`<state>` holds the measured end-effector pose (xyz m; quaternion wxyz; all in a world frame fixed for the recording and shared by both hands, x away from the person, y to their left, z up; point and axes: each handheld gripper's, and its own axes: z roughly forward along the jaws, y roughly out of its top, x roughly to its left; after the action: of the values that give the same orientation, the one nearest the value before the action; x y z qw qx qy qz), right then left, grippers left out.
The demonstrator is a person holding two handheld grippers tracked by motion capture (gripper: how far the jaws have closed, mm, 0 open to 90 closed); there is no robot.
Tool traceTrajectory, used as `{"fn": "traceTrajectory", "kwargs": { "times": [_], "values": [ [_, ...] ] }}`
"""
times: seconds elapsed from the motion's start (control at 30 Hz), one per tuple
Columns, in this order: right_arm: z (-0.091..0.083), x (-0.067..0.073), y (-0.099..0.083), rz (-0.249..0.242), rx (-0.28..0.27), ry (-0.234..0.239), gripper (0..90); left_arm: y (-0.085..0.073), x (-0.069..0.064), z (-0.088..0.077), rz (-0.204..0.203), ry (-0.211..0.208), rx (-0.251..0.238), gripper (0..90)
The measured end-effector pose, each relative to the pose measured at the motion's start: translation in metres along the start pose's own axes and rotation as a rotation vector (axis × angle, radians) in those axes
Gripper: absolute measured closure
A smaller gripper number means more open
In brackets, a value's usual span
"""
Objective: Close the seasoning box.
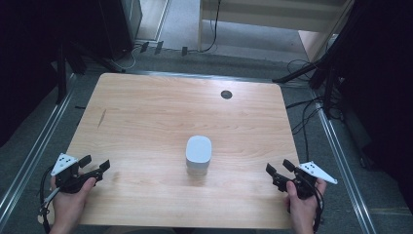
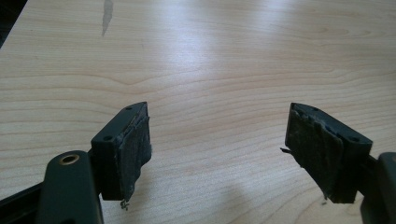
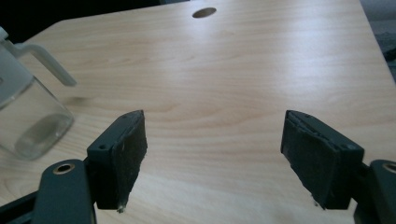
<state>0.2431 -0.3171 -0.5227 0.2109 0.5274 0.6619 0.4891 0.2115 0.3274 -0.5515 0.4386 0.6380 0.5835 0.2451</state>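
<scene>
A clear glass jar with a white lid [image 1: 198,155] stands upright in the middle of the wooden table [image 1: 146,107]. In the right gripper view the jar [image 3: 28,107] sits at the left edge, and a white handle sticks out from its lid. My left gripper [image 1: 96,164] rests near the table's front left corner, open, with bare wood between its pads [image 2: 133,149]. Near the front right corner my right gripper [image 1: 277,167] is open too, and nothing lies between its fingers [image 3: 123,154]. Both stand well apart from the jar.
A round cable hole [image 1: 226,94] lies in the table's far right part. Metal rails run along both sides of the table, and cables trail on the floor at the right. A dark streak [image 1: 102,118] marks the wood at the left.
</scene>
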Motion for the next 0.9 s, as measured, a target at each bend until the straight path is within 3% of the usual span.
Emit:
{"fn": "traceTrajectory", "kwargs": {
  "times": [0.4, 0.83, 0.9],
  "values": [
    [-0.025, -0.032, -0.031, 0.055, 0.024, -0.063, 23.4, 0.000, 0.000, 0.000, 0.002, -0.002, -0.006, 22.3],
    [-0.033, -0.037, -0.035, 0.052, -0.006, -0.104, 26.8, 0.000, -0.001, 0.000, 0.011, 0.002, -0.003, 22.2],
    [-0.032, -0.036, -0.034, 0.047, 0.003, -0.141, 28.1, 0.000, -0.001, 0.000, 0.019, 0.007, 0.001, 22.1]
  ]
}}
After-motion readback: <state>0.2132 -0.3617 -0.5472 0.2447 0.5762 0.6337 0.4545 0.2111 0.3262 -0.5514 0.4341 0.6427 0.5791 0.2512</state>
